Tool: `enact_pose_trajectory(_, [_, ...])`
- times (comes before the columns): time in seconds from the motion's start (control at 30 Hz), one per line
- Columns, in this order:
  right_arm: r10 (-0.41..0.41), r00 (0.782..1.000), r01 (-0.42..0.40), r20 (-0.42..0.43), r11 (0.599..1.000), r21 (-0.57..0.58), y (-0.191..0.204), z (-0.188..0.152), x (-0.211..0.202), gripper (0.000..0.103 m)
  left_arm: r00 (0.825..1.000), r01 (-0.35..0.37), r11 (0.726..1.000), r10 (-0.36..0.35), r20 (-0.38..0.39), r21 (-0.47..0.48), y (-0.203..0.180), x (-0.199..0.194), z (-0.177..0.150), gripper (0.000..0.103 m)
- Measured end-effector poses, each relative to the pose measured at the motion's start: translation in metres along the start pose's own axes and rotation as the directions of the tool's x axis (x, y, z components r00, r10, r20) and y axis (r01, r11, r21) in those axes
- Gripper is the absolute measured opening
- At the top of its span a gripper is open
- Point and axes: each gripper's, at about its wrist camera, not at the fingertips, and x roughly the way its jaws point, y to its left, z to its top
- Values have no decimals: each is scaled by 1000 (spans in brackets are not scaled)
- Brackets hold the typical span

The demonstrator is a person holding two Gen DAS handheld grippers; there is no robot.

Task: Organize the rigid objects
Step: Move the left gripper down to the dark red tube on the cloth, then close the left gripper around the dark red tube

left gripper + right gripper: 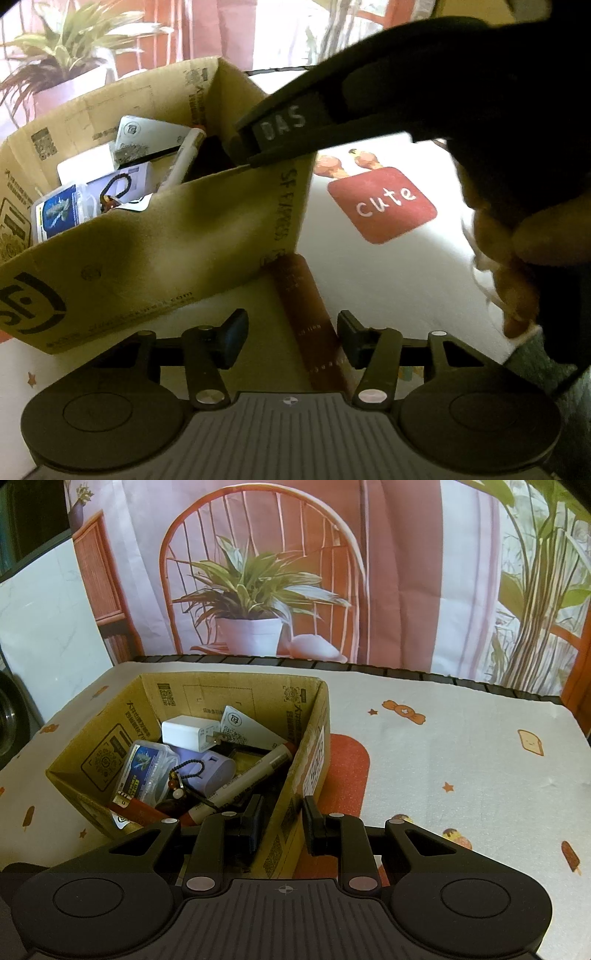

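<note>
An open cardboard box (310, 753) (155, 243) stands on the table. Inside lie a white charger (184, 733), a white marker (255, 775), a purple case (218, 768), a blue-labelled plastic box (144, 768), a bead string (181, 786) and a white card (247, 725). My right gripper (282, 827) straddles the box's right wall near its front corner, with one finger inside and one outside; whether it clamps the wall is unclear. It also shows in the left wrist view (280, 129) at the box rim. My left gripper (291, 336) is open and empty beside the box's corner.
The table carries a white cloth (443, 757) with candy, toast and ice-cream prints and a red "cute" patch (382, 203). A printed backdrop with a potted plant (251, 602) hangs behind the table's far edge. My hand (517, 258) fills the left view's right side.
</note>
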Motion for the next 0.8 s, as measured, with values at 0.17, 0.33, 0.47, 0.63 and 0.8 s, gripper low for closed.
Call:
enact_pose_trajectory(0.17, [1,1000,-1,0,1000,0,0,0,0,21,1000,-7,1000,7,17,-1,2,3,1,34])
enact_pose_trajectory(0.33, [1,1000,-1,1,1000,1,0,0,0,21,1000,-11,1000,11,12,-10,16,0,-3,24])
enact_pose_trajectory(0.47, [1,1000,-1,1,1000,2,0,0,0,20,1000,-17,1000,17,5,-21,29,-5,-9,24])
enact_pose_trajectory(0.63, [2,1000,-2,2,1000,2,-1,-1,0,21,999,-35,998,35,-3,-49,51,-15,-19,24])
enact_pose_trajectory(0.8, [0,1000,0,2,1000,2,0,-1,0,21,999,-54,996,54,0,-67,69,-23,-29,24])
